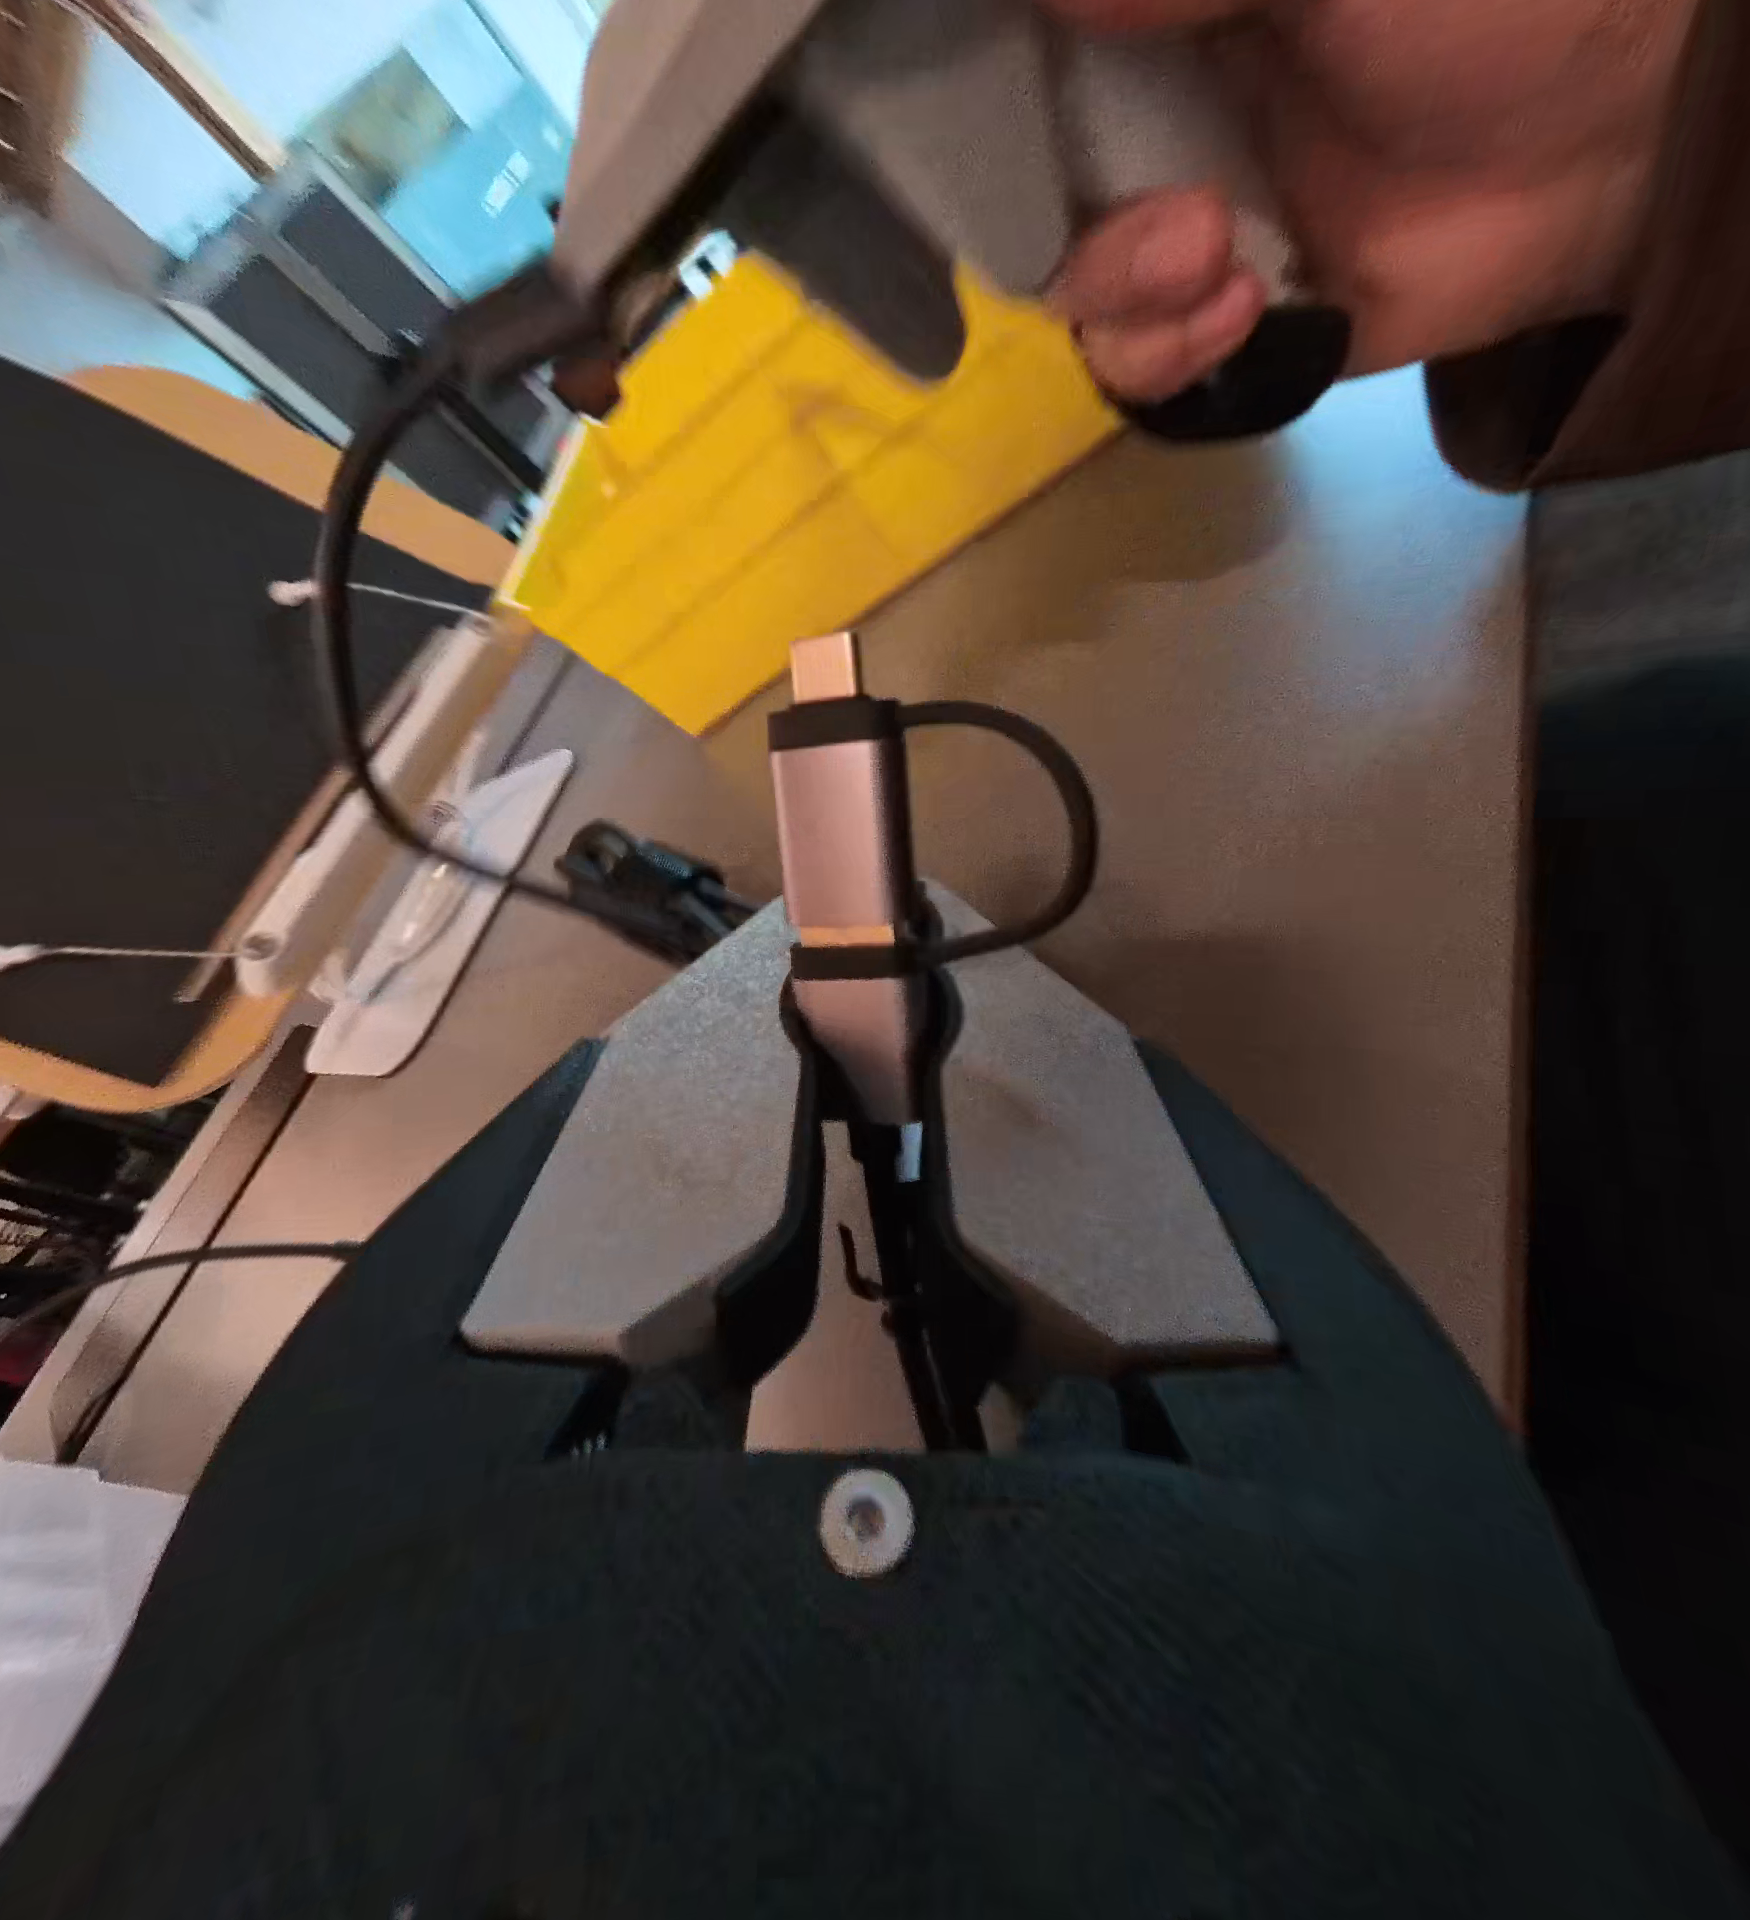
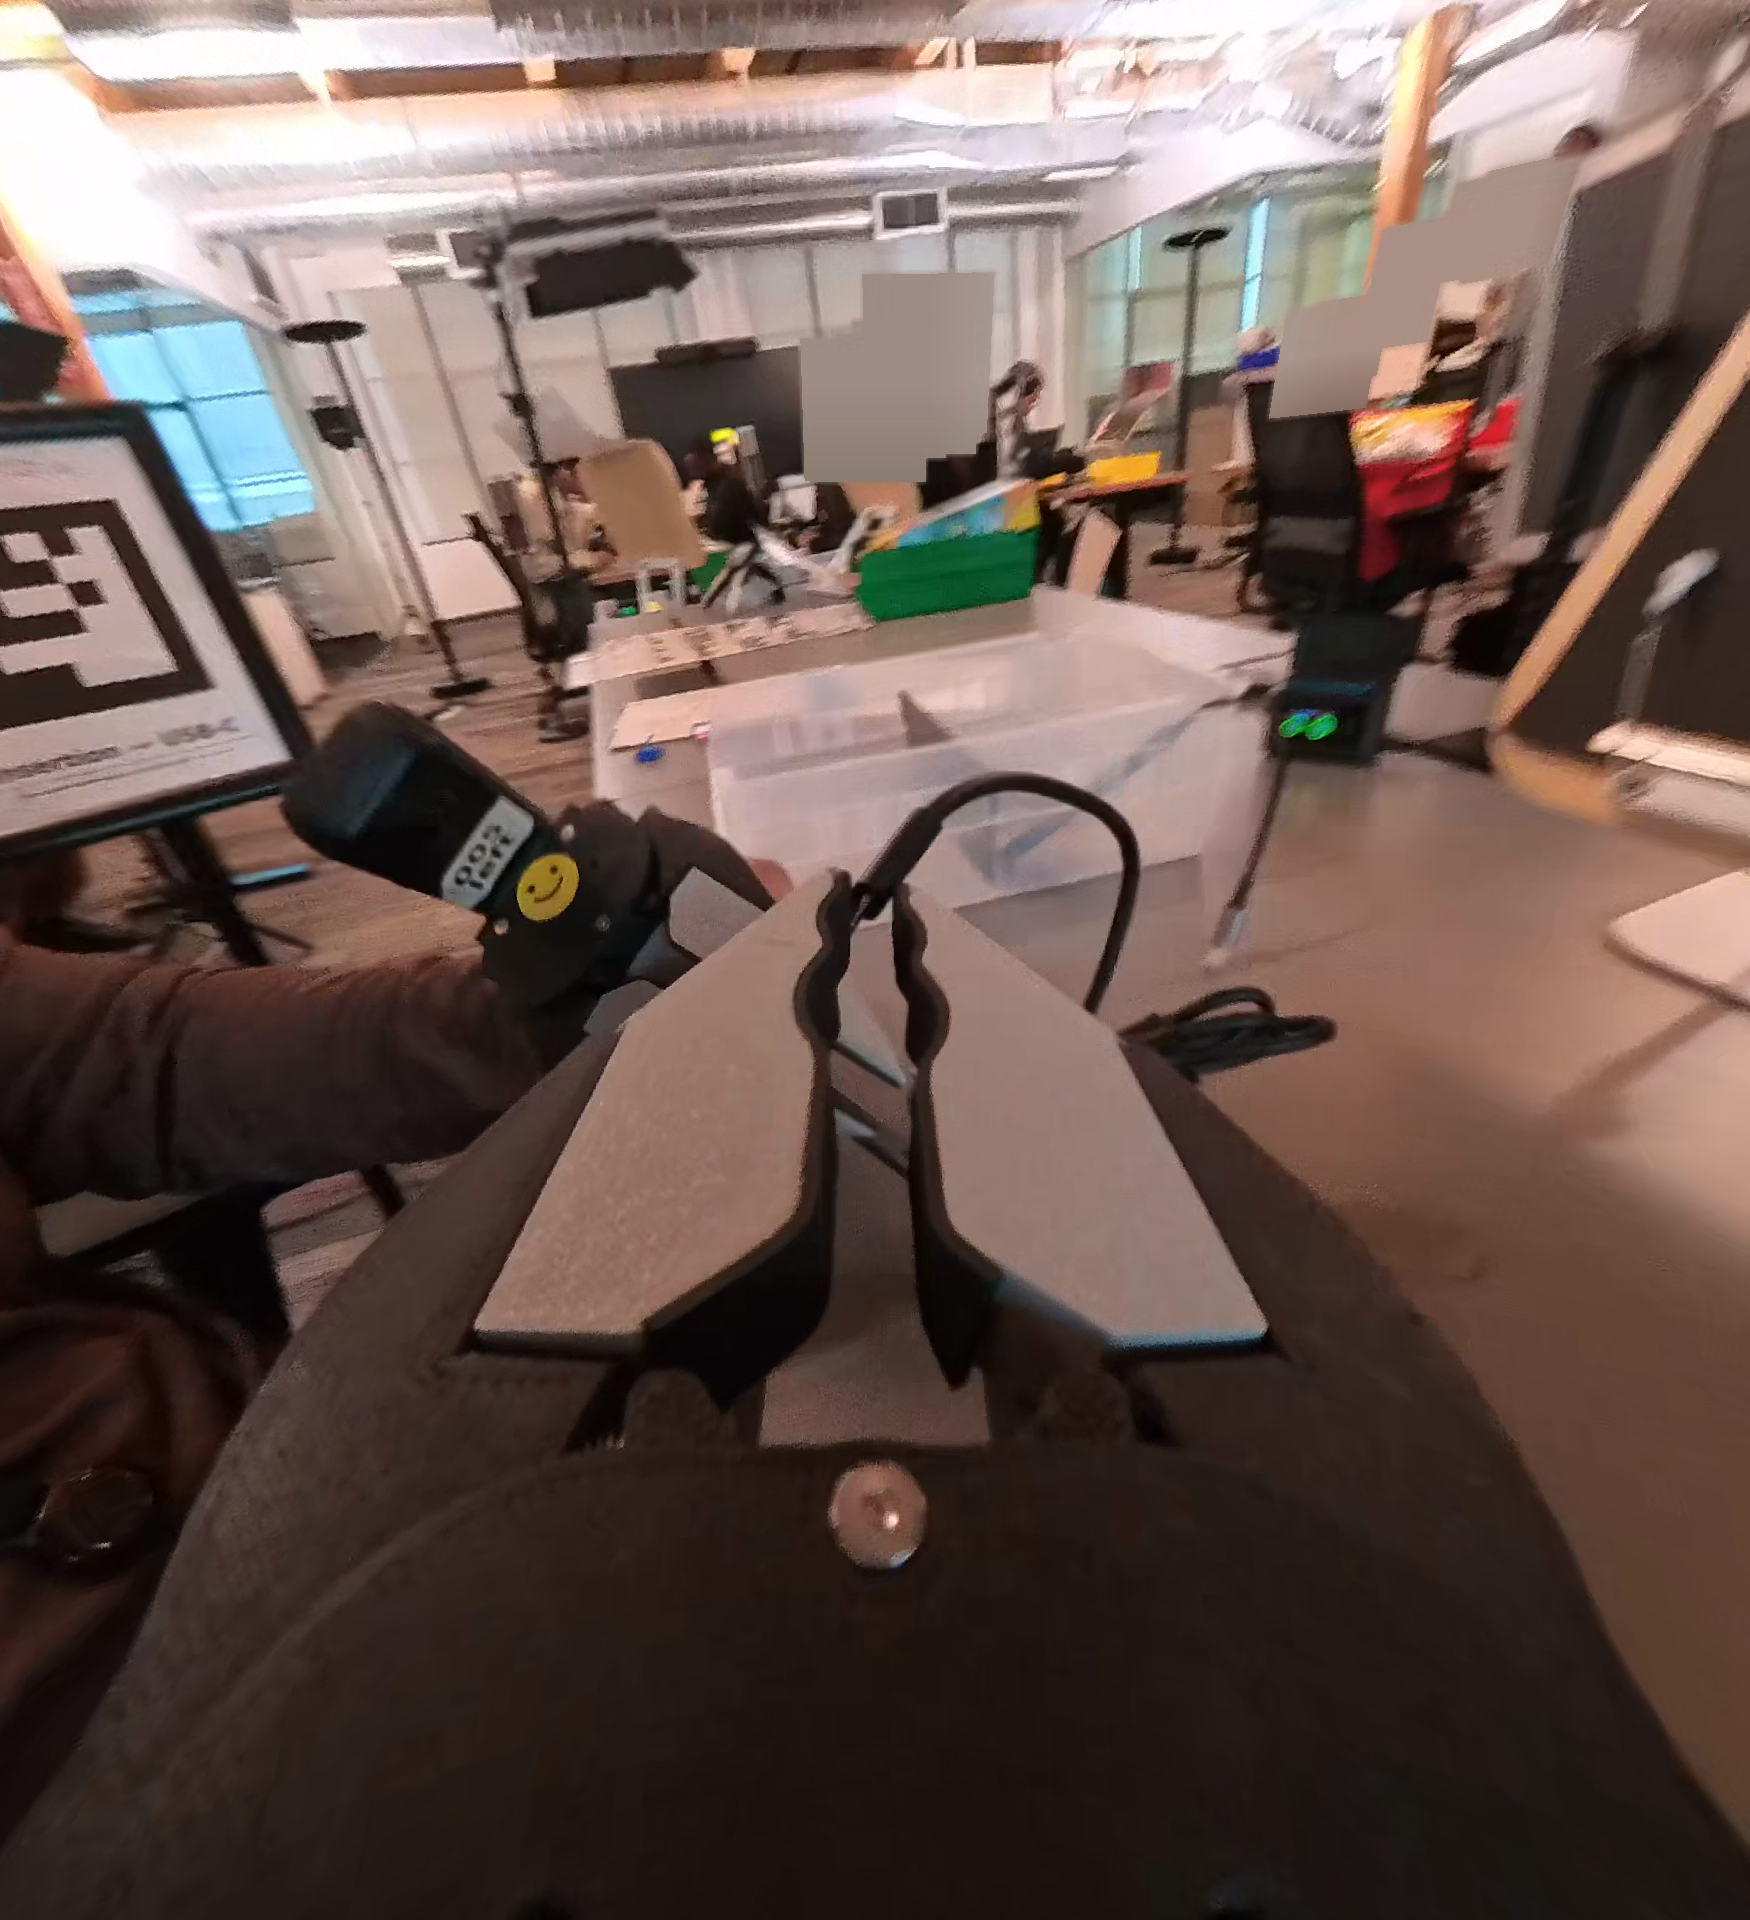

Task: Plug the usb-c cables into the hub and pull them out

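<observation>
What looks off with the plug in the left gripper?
The plug sits tilted in the left gripper, not along the fingers. Its rubber tether loops out loose to the side. No damage visible.

Open-plan lab or workshop floor in a loft-style building: exposed wooden beams [image 2: 9, 208] and silver ductwork [image 2: 642, 135] overhead, tall windows [image 2: 196, 416] at the back. Light stands [image 2: 528, 416], a framed fiducial marker sign [image 2: 71, 623], clear plastic bins [image 2: 954, 727] and a green crate [image 2: 944, 582] on worktables. Black office chairs [image 2: 1307, 499]; yellow bin [image 1: 798, 499] on the grey tabletop [image 1: 1266, 831].
</observation>
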A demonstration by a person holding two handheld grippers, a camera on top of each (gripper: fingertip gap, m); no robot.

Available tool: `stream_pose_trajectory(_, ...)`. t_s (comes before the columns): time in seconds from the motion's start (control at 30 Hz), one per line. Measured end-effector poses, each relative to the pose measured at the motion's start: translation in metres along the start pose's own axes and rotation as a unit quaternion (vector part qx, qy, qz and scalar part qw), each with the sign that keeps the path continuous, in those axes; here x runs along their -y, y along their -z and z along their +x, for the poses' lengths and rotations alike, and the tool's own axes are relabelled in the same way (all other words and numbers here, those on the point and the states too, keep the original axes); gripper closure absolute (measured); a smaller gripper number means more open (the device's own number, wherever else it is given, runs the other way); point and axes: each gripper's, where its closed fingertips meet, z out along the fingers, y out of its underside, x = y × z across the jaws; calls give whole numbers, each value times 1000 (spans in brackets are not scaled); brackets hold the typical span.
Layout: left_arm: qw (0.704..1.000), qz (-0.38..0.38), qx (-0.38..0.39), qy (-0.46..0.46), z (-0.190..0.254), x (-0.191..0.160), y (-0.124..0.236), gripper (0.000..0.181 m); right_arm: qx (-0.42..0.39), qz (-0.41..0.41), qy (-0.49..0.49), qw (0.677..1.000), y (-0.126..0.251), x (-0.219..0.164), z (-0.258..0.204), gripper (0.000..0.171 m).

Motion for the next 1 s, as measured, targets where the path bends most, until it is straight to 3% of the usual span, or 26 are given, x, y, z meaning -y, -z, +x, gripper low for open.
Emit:
stream_pose_trajectory(0.17, 985, 73, 157, -16, -52, 8, 27, 170, -115, 44, 94, 988, 75, 74, 3, 167)
stream_pose_trajectory(0.37, 986, 56, 155, 5, -54, -2, 22, 170, -270, 54, 116, 954, 173, 109, 28, 167)
stream_pose_trajectory(0.5, 986, 53, 160, -1, -53, -2, 22, 170, -329, 17, 94, 939, 211, 92, 60, 168)
stream_pose_trajectory(0.7, 985, 62, 159, 14, -55, -2, 23, 170, -316, -50, -42, 947, 210, 27, 116, 169)
stream_pose_trajectory(0.77, 985, 68, 155, 28, -56, -2, 24, 170, -342, -108, -142, 923, 215, -15, 140, 166)
stream_pose_trajectory(0.83, 985, 76, 148, 44, -57, -2, 25, 170, -352, -136, -218, 900, 220, -43, 153, 153)
stream_pose_trajectory(1.0, 984, 85, 137, 77, -61, -4, 25, 170, -446, -134, -194, 863, 255, -34, 163, 143)
